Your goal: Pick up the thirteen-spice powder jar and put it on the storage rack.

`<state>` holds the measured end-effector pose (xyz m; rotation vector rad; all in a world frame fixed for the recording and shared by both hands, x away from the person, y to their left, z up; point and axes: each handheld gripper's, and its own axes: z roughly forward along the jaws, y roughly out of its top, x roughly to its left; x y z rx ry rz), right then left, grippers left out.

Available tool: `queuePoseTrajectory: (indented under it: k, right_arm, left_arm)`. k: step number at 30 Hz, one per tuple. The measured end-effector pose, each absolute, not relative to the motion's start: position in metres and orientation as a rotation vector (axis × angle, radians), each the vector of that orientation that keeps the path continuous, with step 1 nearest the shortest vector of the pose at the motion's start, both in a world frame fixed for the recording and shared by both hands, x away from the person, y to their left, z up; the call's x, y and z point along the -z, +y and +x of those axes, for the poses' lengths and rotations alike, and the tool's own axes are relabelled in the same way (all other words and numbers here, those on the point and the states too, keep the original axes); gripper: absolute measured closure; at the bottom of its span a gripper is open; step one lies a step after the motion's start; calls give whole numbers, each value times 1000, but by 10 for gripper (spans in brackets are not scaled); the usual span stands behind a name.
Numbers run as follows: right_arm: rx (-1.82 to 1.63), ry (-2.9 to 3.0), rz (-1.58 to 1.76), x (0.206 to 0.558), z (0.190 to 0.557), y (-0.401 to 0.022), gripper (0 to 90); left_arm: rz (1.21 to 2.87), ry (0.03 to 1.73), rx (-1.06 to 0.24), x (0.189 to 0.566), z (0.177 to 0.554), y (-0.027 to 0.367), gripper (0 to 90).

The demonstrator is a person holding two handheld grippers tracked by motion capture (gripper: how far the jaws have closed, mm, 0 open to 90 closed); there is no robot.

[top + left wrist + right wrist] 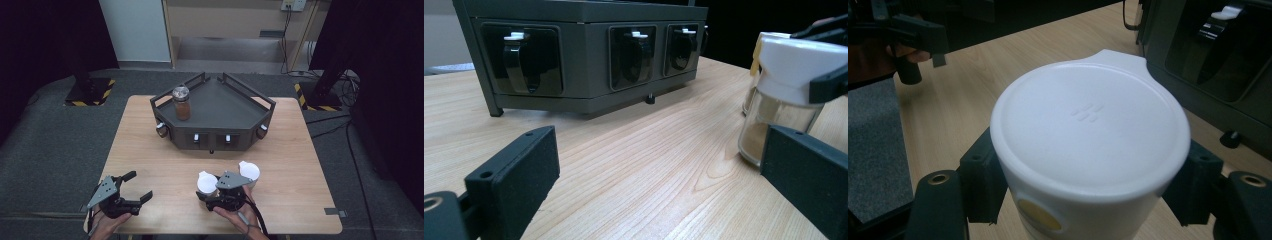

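- The right gripper (216,192) sits near the table's (150,150) near edge, right of centre, and its jaws pinch a white-lidded jar (207,183) by the white cap, 1 jaw on each side.
- In the right gripper view the jar's round white lid (1090,130) has a small tab pointing away, and a yellow mark shows on the cap wall below the rim; both black jaws press against the cap.
- In the left gripper view the same jar (774,100) stands upright on the wood with light brown powder behind its clear glass.
- A 2nd white-lidded jar (249,171) stands just beside the held one, to its right and slightly farther off.
- The left gripper (131,186) rests near the near-left corner with its jaws spread wide and nothing between them.
- A dark grey rack (235,107) with a railed top sits at the far middle of the table; small latches with white tips line its near faces.
- On the rack's left part stands 1 brown jar (181,102) with a dark lid, upright and well apart from both grippers.
- The floor around the table is grey carpet (50,145).
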<state>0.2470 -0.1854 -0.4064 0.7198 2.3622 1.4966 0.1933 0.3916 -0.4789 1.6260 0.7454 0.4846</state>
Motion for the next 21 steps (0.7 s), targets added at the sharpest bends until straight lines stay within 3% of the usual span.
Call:
queuePoseTrajectory:
  k: [21]
  right_arm:
    - [-1509,2386,729,339,275,-191,304]
  left_arm:
    - [1634,744,-475,479,194,391,13]
